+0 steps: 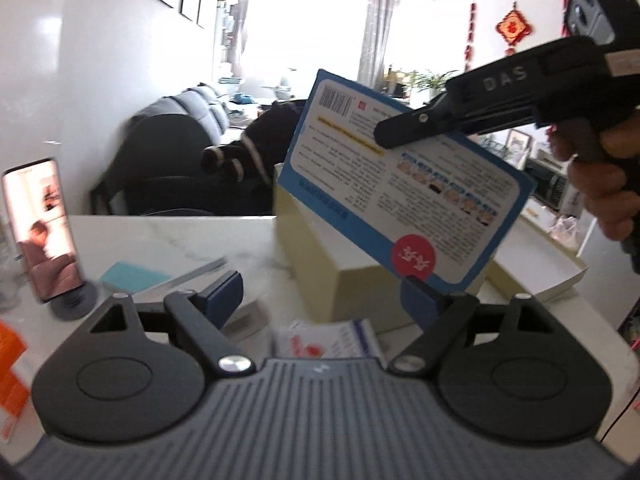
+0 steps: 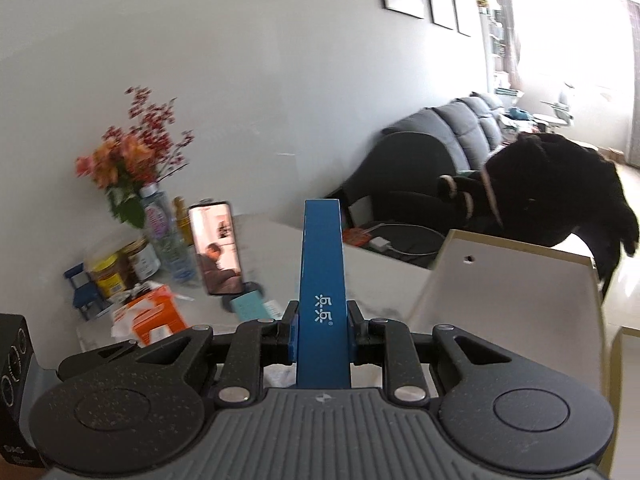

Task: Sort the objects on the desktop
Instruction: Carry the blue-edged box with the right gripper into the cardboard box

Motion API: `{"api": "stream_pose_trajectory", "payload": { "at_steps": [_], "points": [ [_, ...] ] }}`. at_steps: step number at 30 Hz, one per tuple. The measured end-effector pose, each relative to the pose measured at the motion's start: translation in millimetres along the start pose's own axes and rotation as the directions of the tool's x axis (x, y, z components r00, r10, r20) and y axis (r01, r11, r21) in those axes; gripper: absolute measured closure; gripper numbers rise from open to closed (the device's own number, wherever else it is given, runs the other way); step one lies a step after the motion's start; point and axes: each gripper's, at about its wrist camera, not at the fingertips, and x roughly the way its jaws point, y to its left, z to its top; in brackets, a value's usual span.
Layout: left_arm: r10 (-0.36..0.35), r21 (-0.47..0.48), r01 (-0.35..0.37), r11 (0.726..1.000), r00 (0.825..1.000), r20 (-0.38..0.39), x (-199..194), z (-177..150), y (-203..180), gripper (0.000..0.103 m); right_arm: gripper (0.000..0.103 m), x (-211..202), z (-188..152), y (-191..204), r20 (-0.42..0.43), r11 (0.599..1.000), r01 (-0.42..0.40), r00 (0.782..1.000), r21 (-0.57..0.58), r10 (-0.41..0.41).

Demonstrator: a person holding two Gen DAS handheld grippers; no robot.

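We hold the right gripper (image 2: 323,334) with its jaws closed narrow on a flat blue box (image 2: 322,280), gripped across its thin edge; the box rises upright between the fingers. From the left wrist view we see the same blue box (image 1: 404,184) in the air, tilted, its printed back panel facing us with a red round mark near the lower corner. It hangs above a cream storage box (image 1: 320,256) that stands on the white marble table (image 1: 160,240). The right gripper (image 1: 384,134) reaches in from the upper right.

Our left gripper (image 1: 324,294) has its jaws wide apart and holds nothing; its right finger sits just below the blue box's lower corner, contact unclear.

On the table: a phone (image 1: 40,228) upright on a stand, a teal card (image 1: 132,276) near it, an orange carton (image 2: 154,316), jars (image 2: 120,268), and a bottle with flowers (image 2: 132,160).
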Motion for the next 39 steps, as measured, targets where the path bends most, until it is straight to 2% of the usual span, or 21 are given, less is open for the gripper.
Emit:
{"api": "stream_pose_trajectory", "payload": {
  "at_steps": [9,17,20,26,39],
  "points": [
    [-0.122,0.034,0.123,0.992,0.992,-0.013,53.9,23.4,-24.9,0.016,0.079,6.5,18.7,-74.5,0.017,0.984,0.152,0.988,0.097,-0.154],
    [-0.19,0.039,0.192,0.981,0.98,-0.063,93.0,26.6,-44.9,0.016,0.079,41.4,14.1,-144.3,-0.045,0.935,0.311,0.95,0.169,-0.308],
    [-0.203,0.053,0.208,0.977,0.975,-0.087,105.4,25.3,-50.7,0.016,0.079,59.1,7.2,-168.4,-0.084,0.914,0.351,0.936,0.204,-0.341],
    [-0.229,0.065,0.239,0.969,0.964,-0.134,121.3,20.7,-57.2,0.016,0.079,93.8,-5.5,-195.4,-0.153,0.883,0.405,0.913,0.239,-0.378],
    [-0.226,0.06,0.243,0.968,0.952,-0.205,140.1,9.7,-55.7,0.016,0.079,158.9,-10.7,-229.0,-0.232,0.827,0.529,0.842,0.188,-0.486]
  ]
}}
